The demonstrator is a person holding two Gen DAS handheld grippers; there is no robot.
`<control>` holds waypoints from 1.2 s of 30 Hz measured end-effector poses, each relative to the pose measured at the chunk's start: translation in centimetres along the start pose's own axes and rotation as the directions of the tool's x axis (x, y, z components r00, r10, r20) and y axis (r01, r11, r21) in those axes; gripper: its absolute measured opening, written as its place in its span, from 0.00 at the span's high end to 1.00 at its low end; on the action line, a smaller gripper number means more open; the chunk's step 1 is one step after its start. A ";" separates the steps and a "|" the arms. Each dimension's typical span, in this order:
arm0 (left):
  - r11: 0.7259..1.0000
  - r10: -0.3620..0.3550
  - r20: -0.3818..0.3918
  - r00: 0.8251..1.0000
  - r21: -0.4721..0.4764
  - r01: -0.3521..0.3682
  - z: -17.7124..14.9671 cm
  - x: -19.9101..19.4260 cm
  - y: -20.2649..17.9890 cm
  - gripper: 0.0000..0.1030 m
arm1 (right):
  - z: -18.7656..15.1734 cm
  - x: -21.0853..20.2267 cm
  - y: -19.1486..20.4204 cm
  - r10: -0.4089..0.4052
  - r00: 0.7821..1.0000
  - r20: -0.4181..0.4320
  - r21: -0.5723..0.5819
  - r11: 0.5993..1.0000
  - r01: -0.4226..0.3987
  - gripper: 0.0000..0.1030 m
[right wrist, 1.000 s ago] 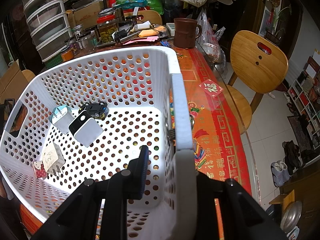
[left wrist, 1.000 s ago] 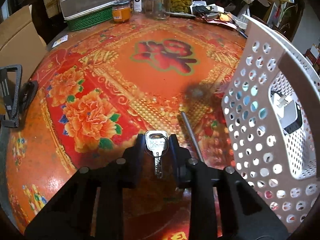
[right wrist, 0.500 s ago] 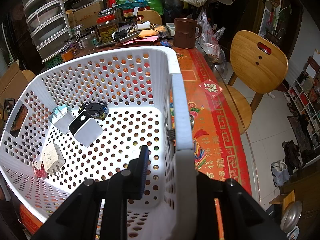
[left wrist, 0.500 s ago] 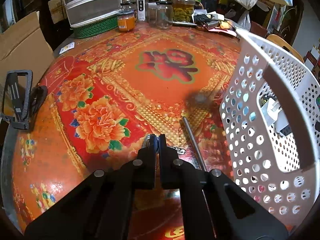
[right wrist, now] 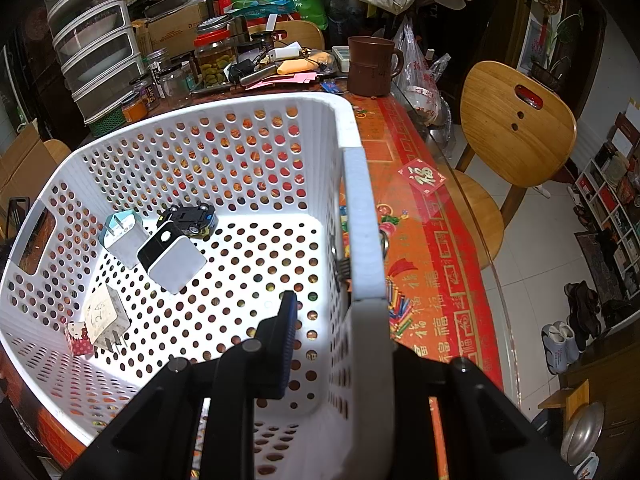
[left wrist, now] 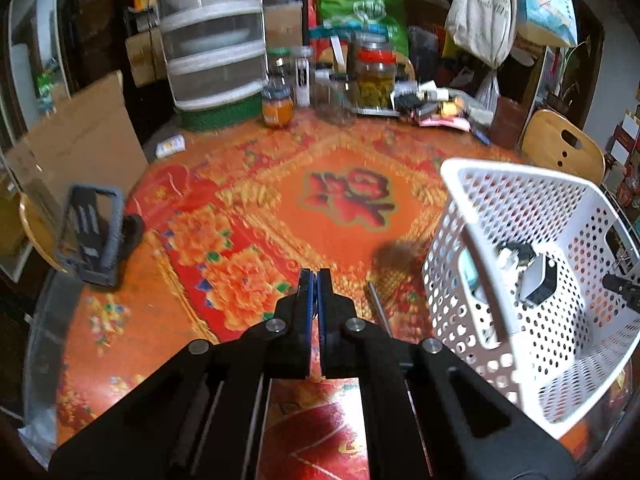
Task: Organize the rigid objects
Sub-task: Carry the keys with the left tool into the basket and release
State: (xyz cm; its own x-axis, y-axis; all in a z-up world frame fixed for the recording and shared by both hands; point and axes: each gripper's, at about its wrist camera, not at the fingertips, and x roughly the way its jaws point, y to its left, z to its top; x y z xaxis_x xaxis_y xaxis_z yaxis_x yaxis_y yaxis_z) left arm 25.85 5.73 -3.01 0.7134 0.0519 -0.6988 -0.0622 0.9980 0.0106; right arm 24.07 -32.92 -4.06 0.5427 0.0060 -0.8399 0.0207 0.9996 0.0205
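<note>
My left gripper point(left wrist: 315, 280) is shut and raised above the red flowered tablecloth; the silver key it closed on is hidden between its pads. A thin metal rod point(left wrist: 378, 308) lies on the cloth just to its right. The white perforated basket point(left wrist: 460, 240) stands at the right. My right gripper point(right wrist: 320, 308) is shut on the basket's right rim point(right wrist: 362, 240), with one finger point(right wrist: 286, 320) inside. Inside the basket lie white chargers point(right wrist: 176, 260), a small black toy car point(right wrist: 190, 216) and a little pink box point(right wrist: 76, 336).
A black phone stand point(left wrist: 94, 236) sits at the table's left edge. Jars point(left wrist: 374, 76), stacked drawers point(left wrist: 212, 40) and clutter line the far edge. A brown mug point(right wrist: 370, 64) and a wooden chair point(right wrist: 516, 136) are at the right.
My left gripper closed on the silver key and lifted up from the tablecloth, tilting the view upward. The right gripper and basket stayed still.
</note>
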 end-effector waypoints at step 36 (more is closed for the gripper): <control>0.974 0.071 0.138 0.988 0.202 -0.098 4.9 -9.7 -16.8 0.98 | 0.0 0.0 0.0 -0.001 1.000 0.000 0.001 1.000 0.001 0.78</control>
State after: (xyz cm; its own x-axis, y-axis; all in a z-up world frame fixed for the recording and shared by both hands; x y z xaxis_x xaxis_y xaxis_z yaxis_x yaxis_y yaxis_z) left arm 23.42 -11.31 7.07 0.7968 0.1273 -0.5907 0.0100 0.9747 0.2234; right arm 24.06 -32.87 -4.07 0.5427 0.0054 -0.8399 0.0219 0.9995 0.0206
